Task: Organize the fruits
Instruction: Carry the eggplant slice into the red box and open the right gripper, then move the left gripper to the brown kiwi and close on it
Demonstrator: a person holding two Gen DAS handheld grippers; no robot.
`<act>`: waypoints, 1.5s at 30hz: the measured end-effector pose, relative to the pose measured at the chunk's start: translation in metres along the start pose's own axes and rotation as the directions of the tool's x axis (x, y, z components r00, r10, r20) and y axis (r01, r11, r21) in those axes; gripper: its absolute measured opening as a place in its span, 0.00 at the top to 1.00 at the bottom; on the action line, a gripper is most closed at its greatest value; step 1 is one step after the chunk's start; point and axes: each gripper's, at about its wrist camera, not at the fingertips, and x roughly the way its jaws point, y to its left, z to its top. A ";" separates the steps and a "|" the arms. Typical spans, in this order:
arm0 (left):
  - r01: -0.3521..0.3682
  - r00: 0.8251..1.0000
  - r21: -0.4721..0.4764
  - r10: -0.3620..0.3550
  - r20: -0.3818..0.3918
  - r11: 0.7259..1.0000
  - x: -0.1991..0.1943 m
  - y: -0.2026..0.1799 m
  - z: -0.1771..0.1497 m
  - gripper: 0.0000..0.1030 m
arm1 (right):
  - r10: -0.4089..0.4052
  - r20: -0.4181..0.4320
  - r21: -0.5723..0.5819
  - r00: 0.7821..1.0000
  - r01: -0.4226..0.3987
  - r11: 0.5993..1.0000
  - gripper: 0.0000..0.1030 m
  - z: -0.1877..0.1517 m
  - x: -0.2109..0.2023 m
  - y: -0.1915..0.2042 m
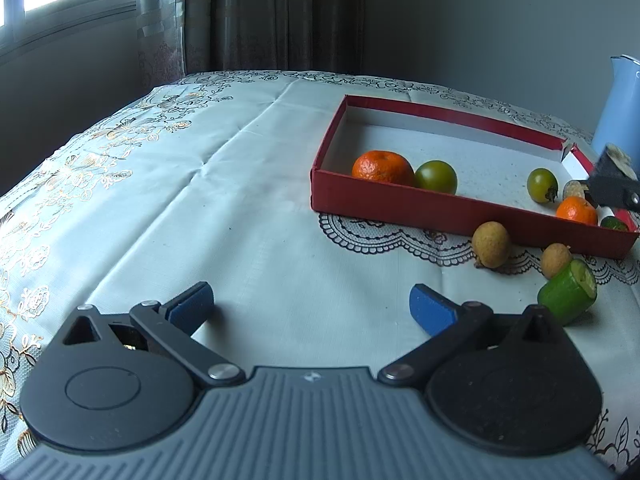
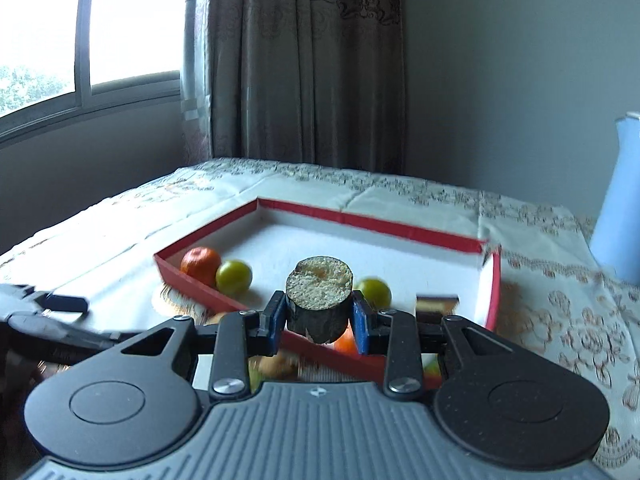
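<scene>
Right gripper (image 2: 320,312) is clamped on a dark-skinned cut chunk (image 2: 320,300), blue pads pressing its two sides, pale cut face upward; the chunk is held above the near wall of the red box (image 2: 420,232). In the left wrist view the same gripper appears at the right edge, over the box's near right corner. Left gripper (image 1: 311,308) has its jaws spread wide with nothing between them, over bare tablecloth (image 1: 240,200) well to the left of the loose fruit. Inside the box, at the left end, a large orange (image 1: 382,167) touches a green tomato (image 1: 436,176). At the right end lie a smaller green tomato (image 1: 542,185), a small orange (image 1: 576,210), a second dark cut piece (image 1: 574,190) and a green fruit (image 1: 614,223) mostly hidden by the box wall. Outside the box, just in front of its near wall, two tan round fruits (image 1: 491,244) sit on the lace doily, and a green cucumber section (image 1: 568,296) lies tilted beside the smaller one. A blue pitcher (image 1: 620,104) stands behind the box at the right.
</scene>
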 end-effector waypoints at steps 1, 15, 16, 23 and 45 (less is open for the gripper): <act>0.000 1.000 0.000 0.000 0.000 1.000 0.000 0.000 0.000 0.00 | -0.008 0.004 -0.005 1.000 0.008 1.000 0.68 0.002 0.007 0.001; 0.011 1.000 -0.012 -0.011 0.006 1.000 -0.001 0.002 0.000 0.00 | -0.125 0.010 0.173 0.992 0.121 0.977 0.46 -0.033 -0.047 -0.068; 0.011 1.000 -0.011 -0.011 0.006 1.000 -0.001 0.002 0.000 0.00 | -0.153 -0.008 0.175 0.988 0.152 0.973 0.46 -0.040 -0.050 -0.075; 0.001 1.000 0.000 -0.001 0.006 1.000 -0.001 0.000 0.000 0.00 | -0.225 -0.129 0.237 0.966 0.250 0.939 0.45 -0.071 -0.047 -0.110; -0.022 0.996 0.181 0.005 0.094 0.983 -0.014 -0.055 0.013 0.00 | -0.266 -0.283 0.157 0.921 0.318 0.935 0.00 -0.073 -0.027 -0.104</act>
